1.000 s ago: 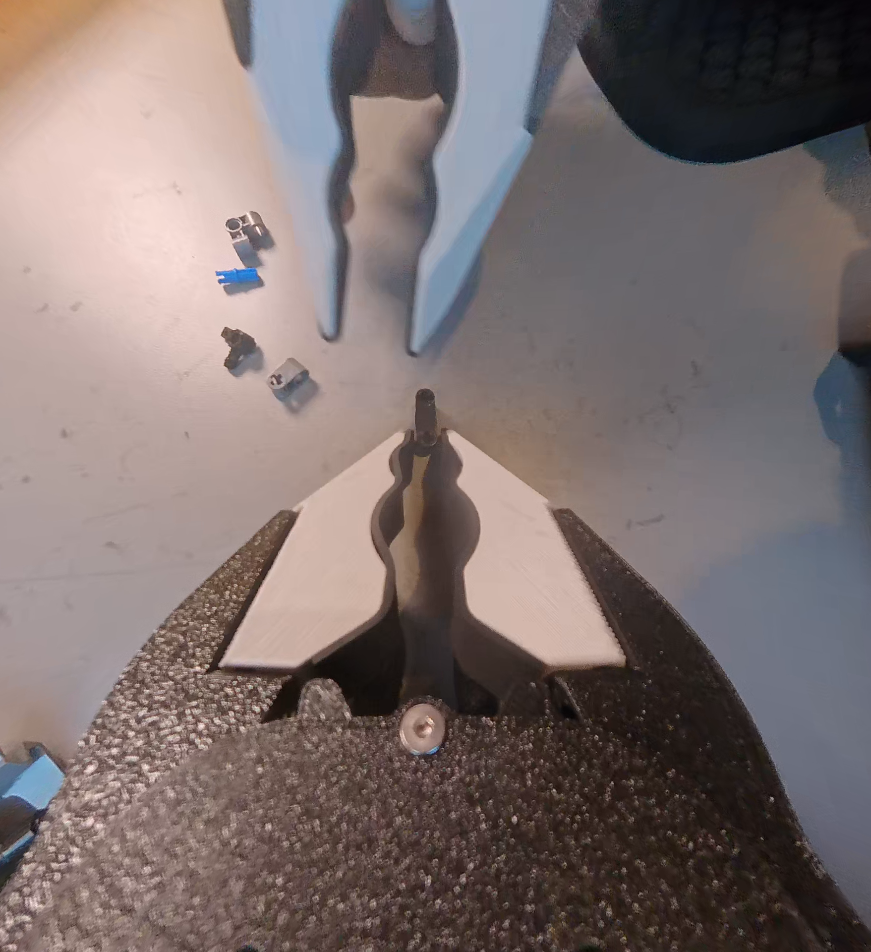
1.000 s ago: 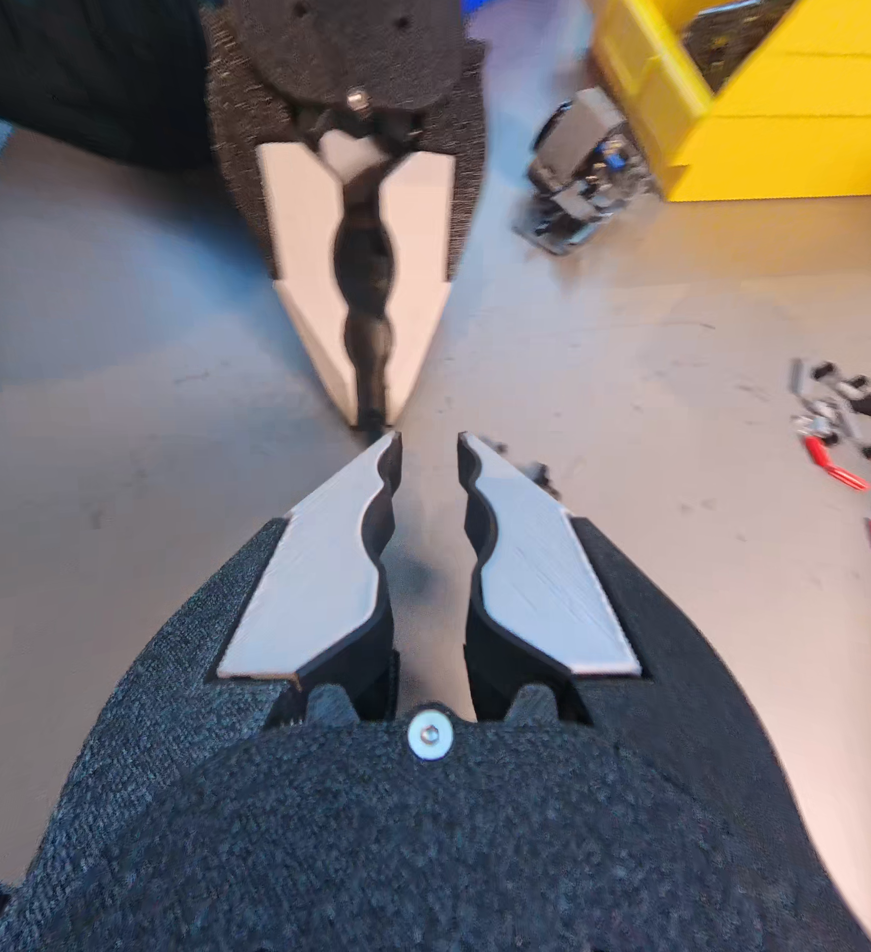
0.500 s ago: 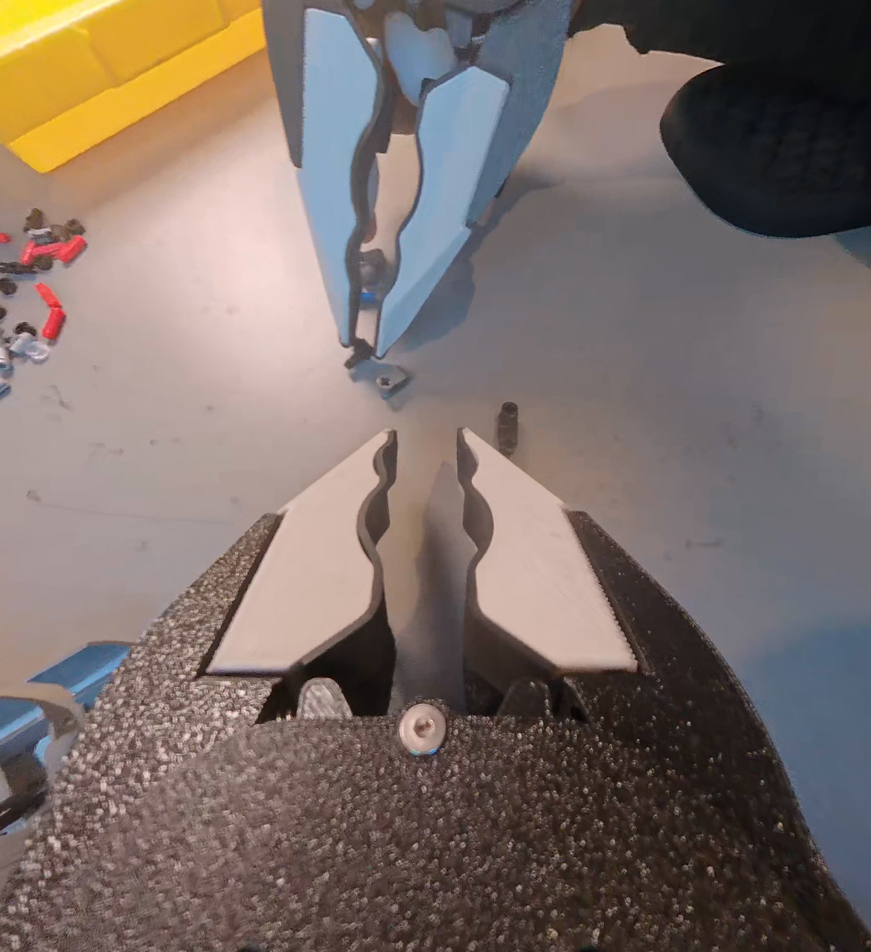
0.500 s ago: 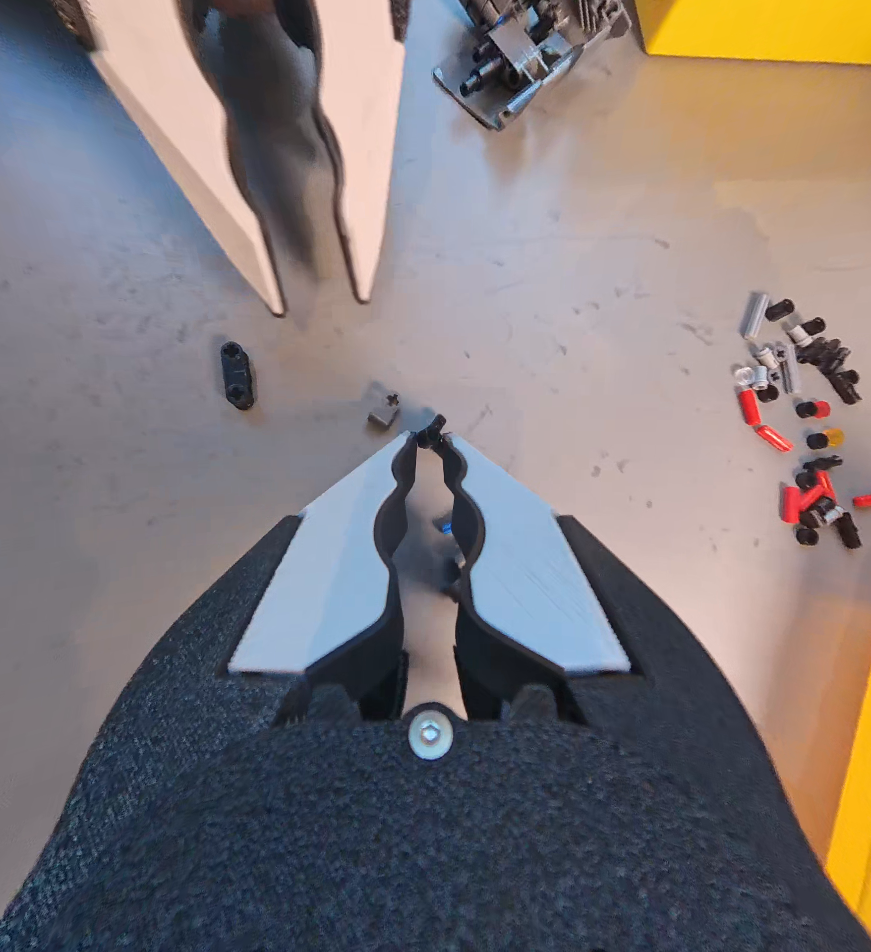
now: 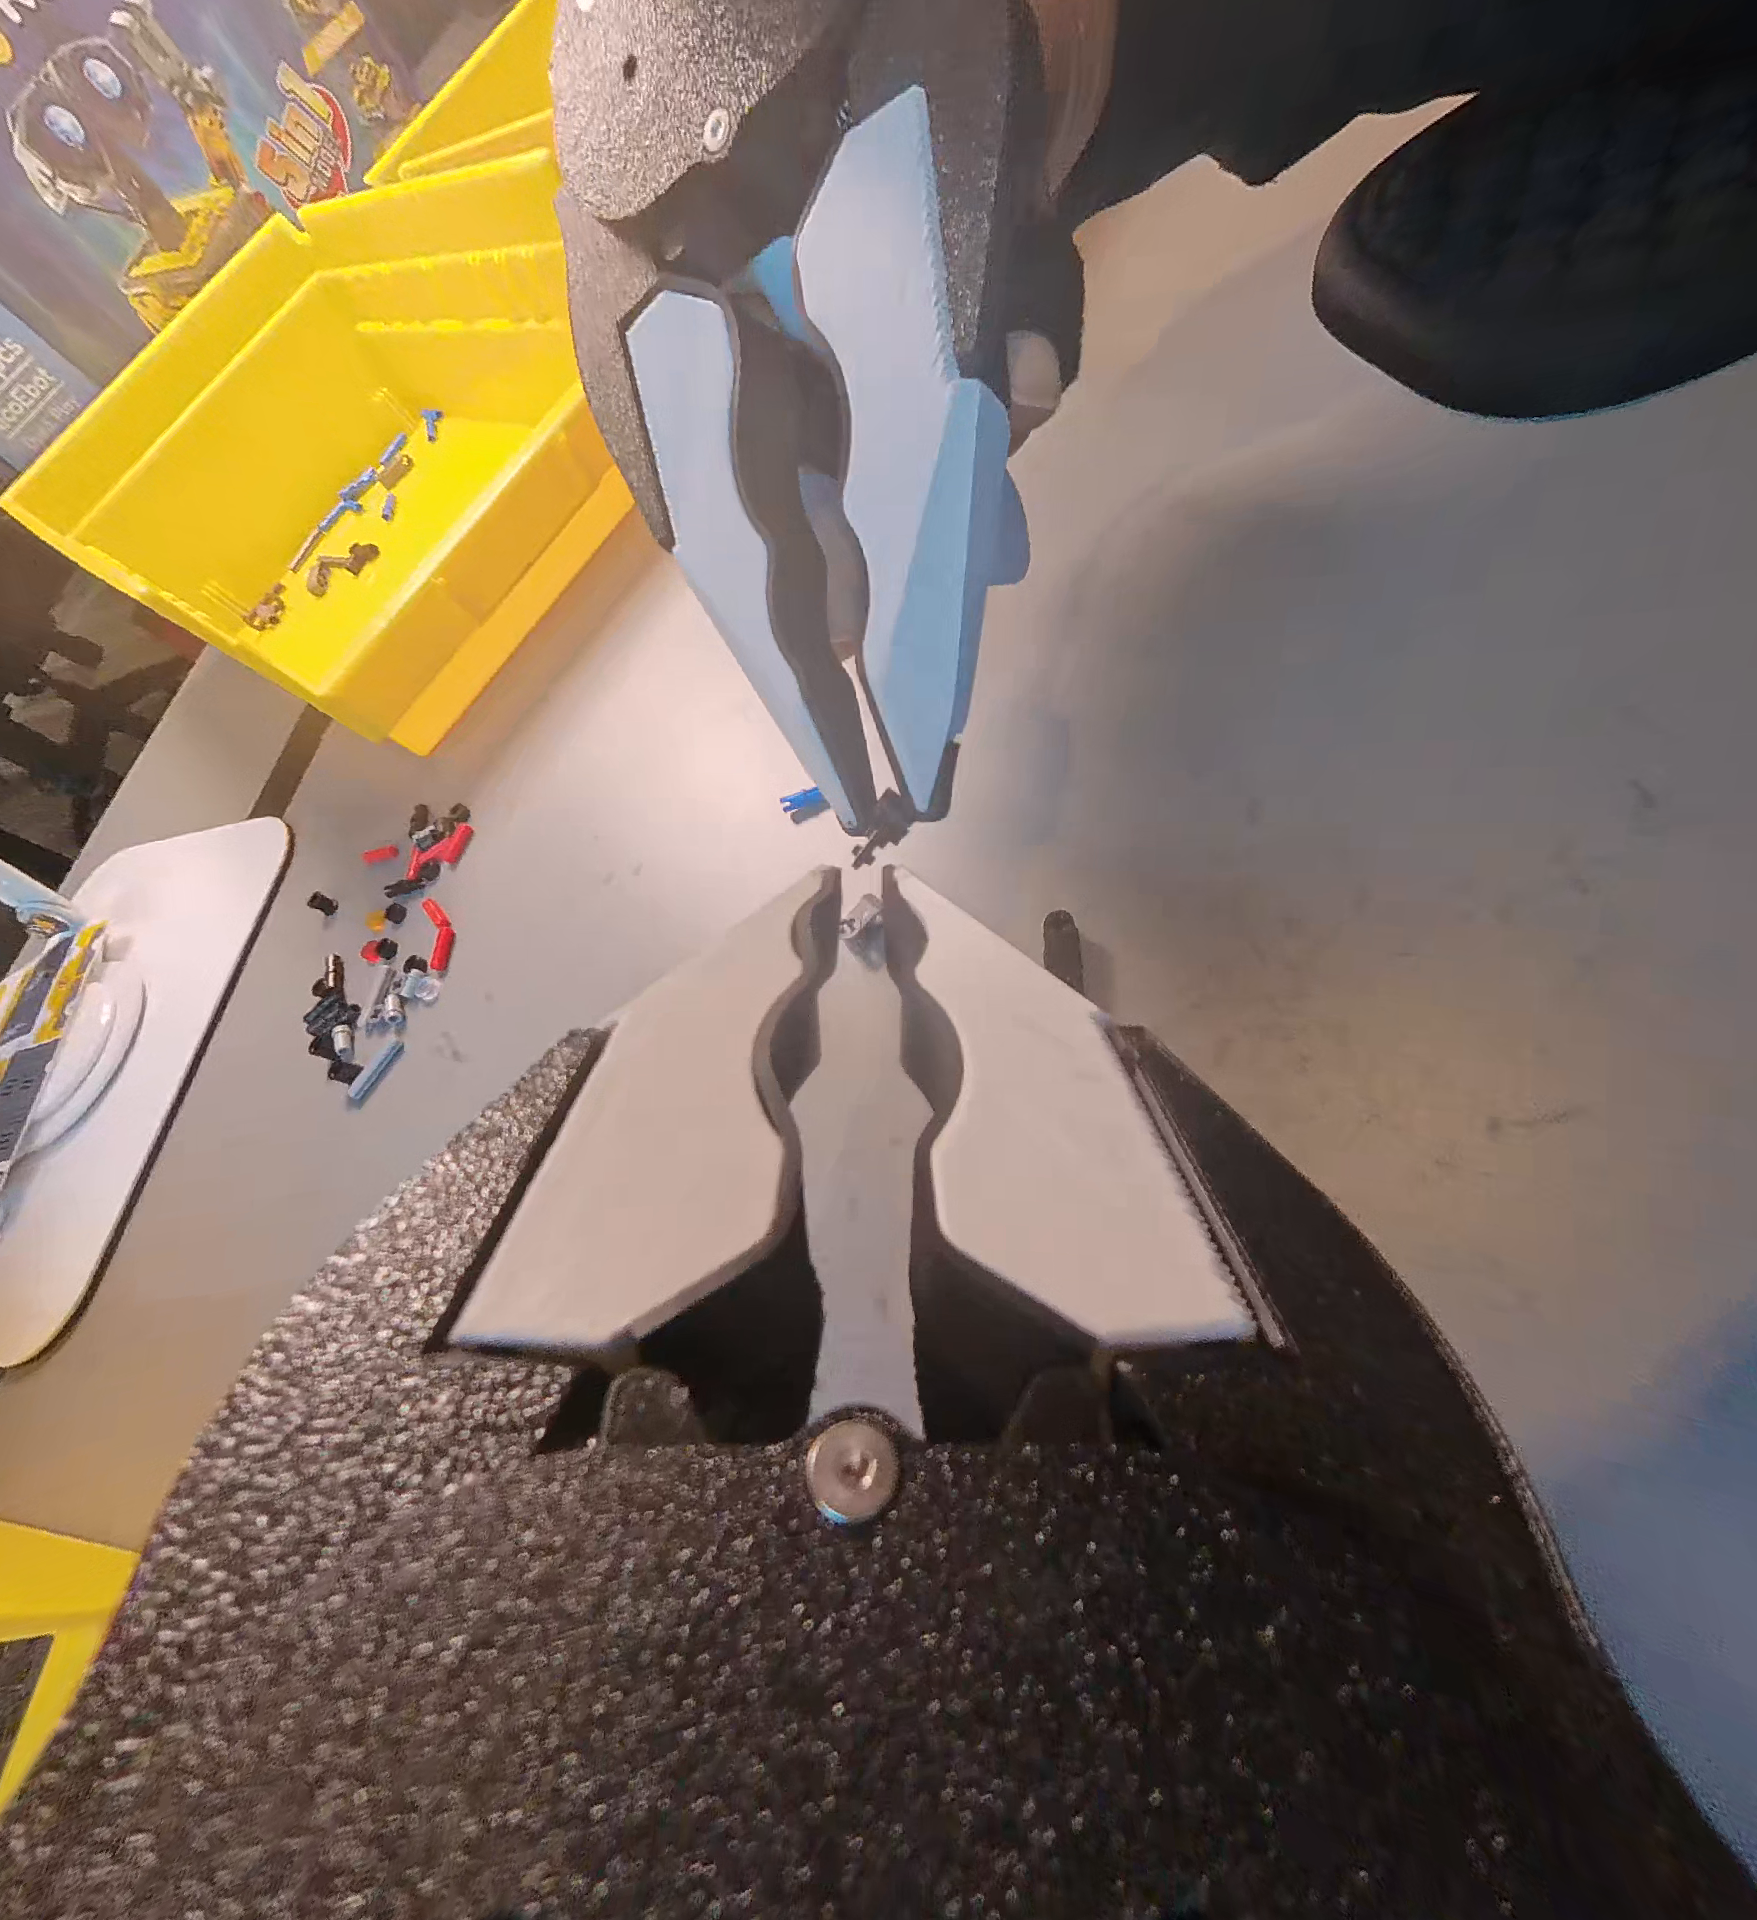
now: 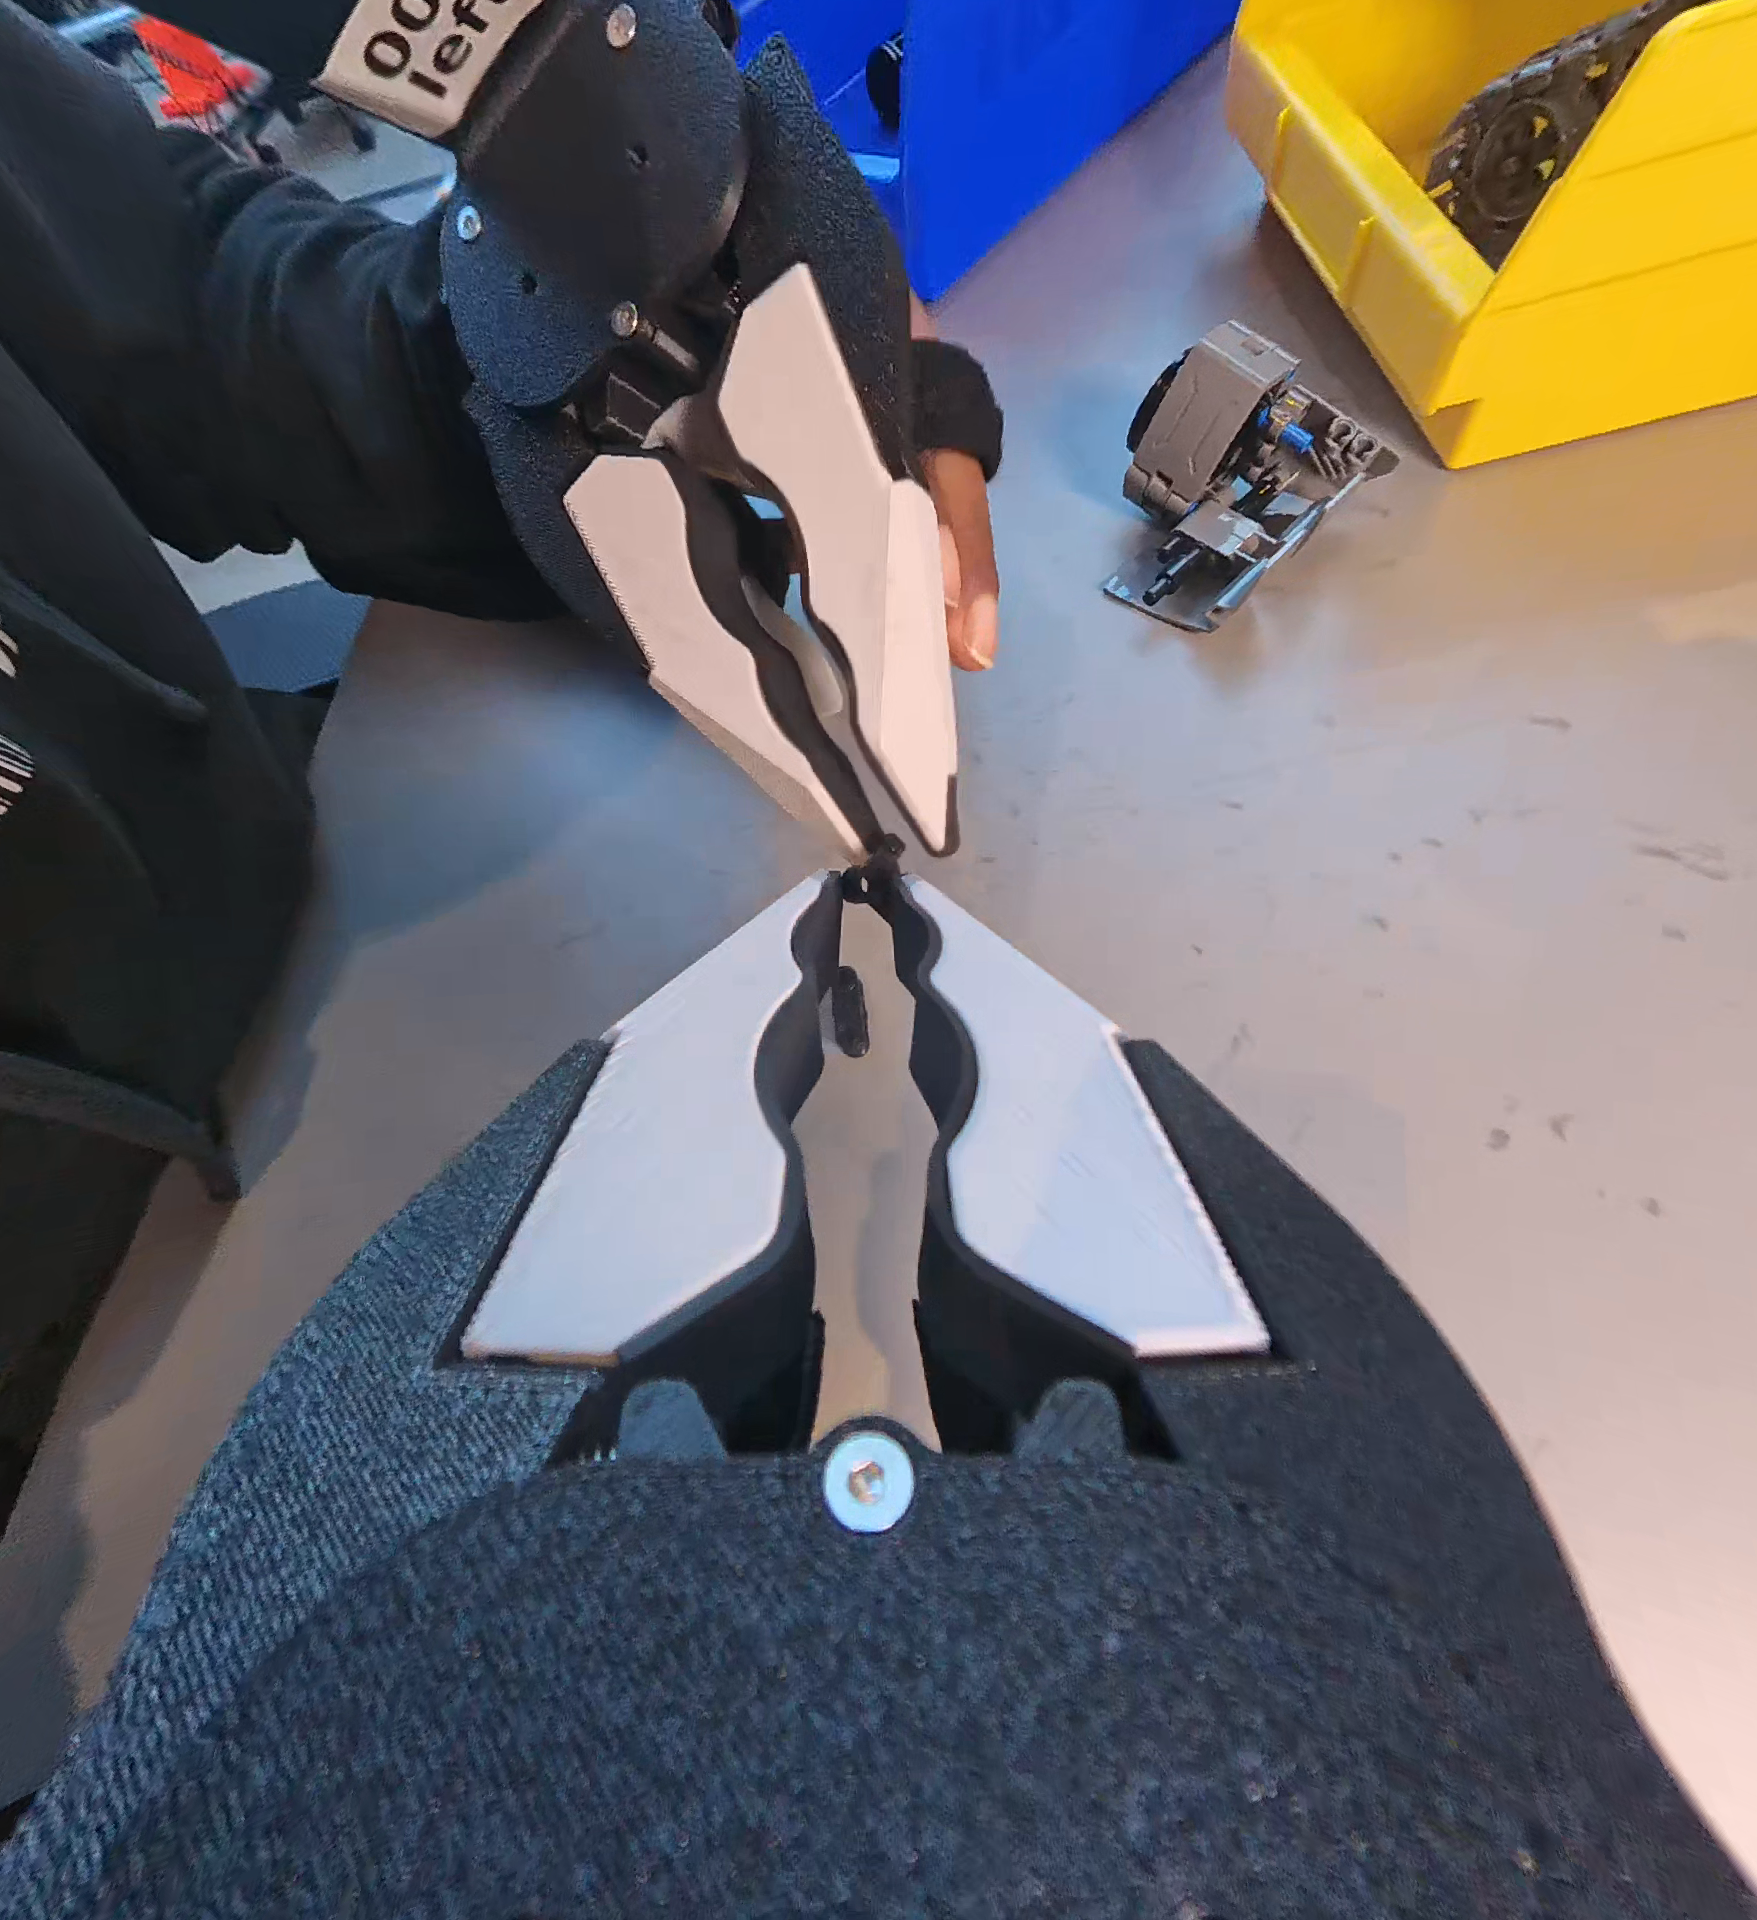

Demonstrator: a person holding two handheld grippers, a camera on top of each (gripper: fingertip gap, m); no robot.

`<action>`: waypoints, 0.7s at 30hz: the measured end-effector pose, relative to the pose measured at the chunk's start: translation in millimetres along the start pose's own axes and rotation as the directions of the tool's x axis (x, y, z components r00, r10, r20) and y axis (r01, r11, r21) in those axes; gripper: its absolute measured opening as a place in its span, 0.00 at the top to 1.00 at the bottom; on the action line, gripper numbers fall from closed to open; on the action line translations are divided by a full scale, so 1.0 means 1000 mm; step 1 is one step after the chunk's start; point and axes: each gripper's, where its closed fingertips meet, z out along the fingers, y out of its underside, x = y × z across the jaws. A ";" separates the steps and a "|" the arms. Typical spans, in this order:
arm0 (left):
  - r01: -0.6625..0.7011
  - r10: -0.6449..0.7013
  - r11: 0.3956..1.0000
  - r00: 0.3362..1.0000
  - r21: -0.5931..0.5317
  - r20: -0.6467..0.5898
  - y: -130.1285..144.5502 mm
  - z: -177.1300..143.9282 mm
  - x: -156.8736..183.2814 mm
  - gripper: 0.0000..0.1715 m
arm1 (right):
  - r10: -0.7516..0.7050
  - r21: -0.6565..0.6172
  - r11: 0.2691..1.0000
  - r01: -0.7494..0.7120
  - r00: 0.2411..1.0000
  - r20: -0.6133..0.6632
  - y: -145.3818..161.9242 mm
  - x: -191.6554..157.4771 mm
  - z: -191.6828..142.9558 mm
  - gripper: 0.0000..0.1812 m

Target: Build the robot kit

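Observation:
A small black piece (image 5: pixel 870 837) hangs above the grey table (image 5: pixel 1373 831), caught between both grippers tip to tip. My right gripper (image 6: pixel 869 885) is shut on it (image 6: pixel 863 889); in the left wrist view that gripper (image 5: pixel 879 821) comes down from the top. My left gripper (image 5: pixel 861 876) has its jaws drawn in to a narrow gap and pinches the piece's near end; in the right wrist view it (image 6: pixel 884 844) looks closed. A small grey piece (image 5: pixel 861 925) lies on the table under the left tips. A black connector (image 6: pixel 848 1003) lies under the right fingers.
A blue pin (image 5: pixel 801 800) lies by the tips. A pile of red, black and grey parts (image 5: pixel 396 935), a white board (image 5: pixel 126 987) and a yellow bin (image 5: pixel 334 416) are at left. A grey half-built model (image 6: pixel 1238 468), another yellow bin (image 6: pixel 1580 312) and a blue bin (image 6: pixel 1009 125) stand behind. Only a small space, under 4 cm, lies between the two pairs of fingers.
The left gripper dropped its black connector, opened, then narrowed onto the piece. The right gripper picked up the small black piece and raised it to meet the left tips.

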 end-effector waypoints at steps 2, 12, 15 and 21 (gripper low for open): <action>-0.022 0.022 1.000 1.000 0.005 0.008 -0.002 0.000 0.000 0.94 | 0.020 0.001 1.000 -0.020 1.000 0.011 0.001 -0.001 -0.001 0.95; -0.069 0.068 0.998 0.997 -0.015 -0.035 -0.002 0.001 0.010 0.98 | 0.046 0.005 0.999 -0.047 0.997 0.063 0.003 -0.008 0.001 0.95; 0.162 -0.149 0.978 0.984 0.132 -0.103 -0.019 -0.008 0.002 0.99 | -0.029 0.165 0.986 0.019 0.998 0.059 -0.020 -0.010 -0.010 0.95; 0.482 -0.391 0.815 0.867 0.323 -0.308 -0.046 -0.027 -0.010 0.99 | -0.159 0.314 0.935 0.167 0.986 -0.052 -0.048 -0.013 -0.026 0.96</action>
